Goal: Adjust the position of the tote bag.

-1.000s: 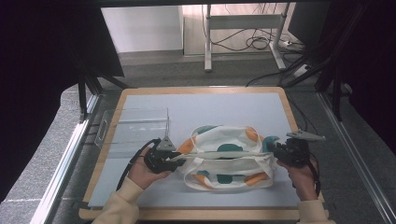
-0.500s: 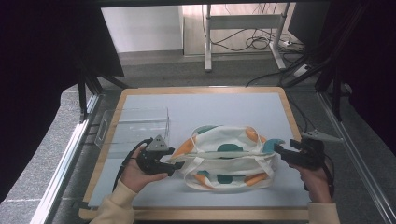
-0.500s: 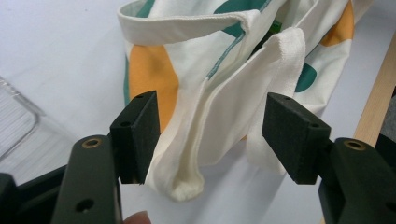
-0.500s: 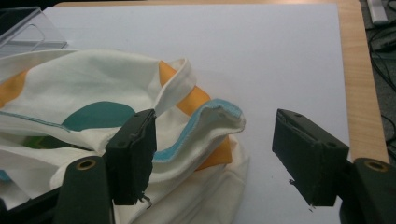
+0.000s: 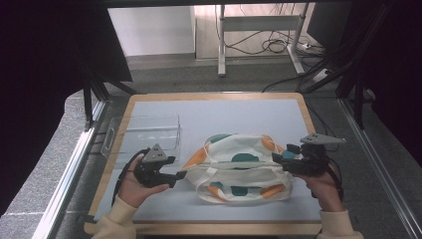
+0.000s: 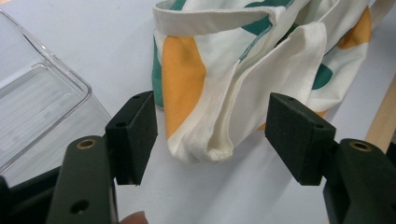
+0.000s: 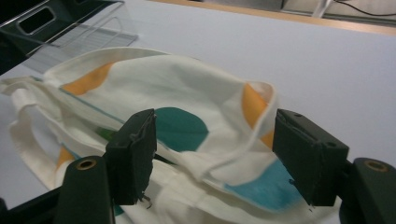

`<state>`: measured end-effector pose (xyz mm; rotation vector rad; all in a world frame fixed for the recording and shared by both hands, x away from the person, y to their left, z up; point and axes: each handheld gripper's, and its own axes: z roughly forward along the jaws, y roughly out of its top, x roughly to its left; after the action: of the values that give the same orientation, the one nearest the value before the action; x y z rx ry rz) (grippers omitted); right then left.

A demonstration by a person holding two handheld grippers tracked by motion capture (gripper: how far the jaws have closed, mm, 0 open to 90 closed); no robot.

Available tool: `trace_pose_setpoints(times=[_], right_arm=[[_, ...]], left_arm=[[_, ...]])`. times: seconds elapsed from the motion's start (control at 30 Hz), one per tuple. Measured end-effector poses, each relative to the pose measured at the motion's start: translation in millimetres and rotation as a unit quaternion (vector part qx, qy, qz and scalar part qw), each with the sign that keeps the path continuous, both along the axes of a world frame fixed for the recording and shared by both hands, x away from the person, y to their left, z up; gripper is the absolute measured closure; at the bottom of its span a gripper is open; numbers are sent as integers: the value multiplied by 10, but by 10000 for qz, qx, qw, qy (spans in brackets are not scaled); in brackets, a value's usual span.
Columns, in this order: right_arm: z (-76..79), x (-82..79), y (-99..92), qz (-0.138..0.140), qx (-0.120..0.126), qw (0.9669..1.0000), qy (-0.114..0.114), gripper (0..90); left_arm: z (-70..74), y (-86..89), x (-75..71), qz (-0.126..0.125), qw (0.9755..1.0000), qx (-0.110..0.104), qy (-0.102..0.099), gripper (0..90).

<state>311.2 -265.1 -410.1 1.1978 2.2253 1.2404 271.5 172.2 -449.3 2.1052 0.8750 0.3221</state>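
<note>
Now the spotted cloth bag (image 5: 239,167) lies slumped on the bench (image 5: 209,107), between both grippers. The left gripper (image 5: 180,175) and right gripper (image 5: 276,160) have just been opening; each stands spread at a bag end, gripping nothing.

A cloth bag (image 5: 239,167) and clear tray (image 5: 144,134) lie on the table (image 5: 239,112).

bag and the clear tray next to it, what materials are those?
Bag: looks like woven cotton canvas, matte; stitched hems, soft folds, printed orange and teal patches. Tray: probably rigid clear plastic, glossy; see-through walls, rounded shiny rim, ribbed floor.
</note>
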Motion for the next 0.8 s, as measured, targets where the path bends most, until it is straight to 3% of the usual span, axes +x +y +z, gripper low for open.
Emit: trace_pose_setpoints(times=[0.13, 0.53, 0.8], right_arm=[[15, -1, 161, 293, 1, 9996, -34, 312], [-50, 9, 405, 730, -94, 9973, 19, 309], [-45, 5, 414, 771, -60, 9970, 31, 311]], left_arm=[[11, 42, -30, 65, 10000, 21, -27, 337], [48, 121, -73, 190, 9998, 27, -96, 325], [14, 77, -59, 147, 9998, 81, -70, 323]])
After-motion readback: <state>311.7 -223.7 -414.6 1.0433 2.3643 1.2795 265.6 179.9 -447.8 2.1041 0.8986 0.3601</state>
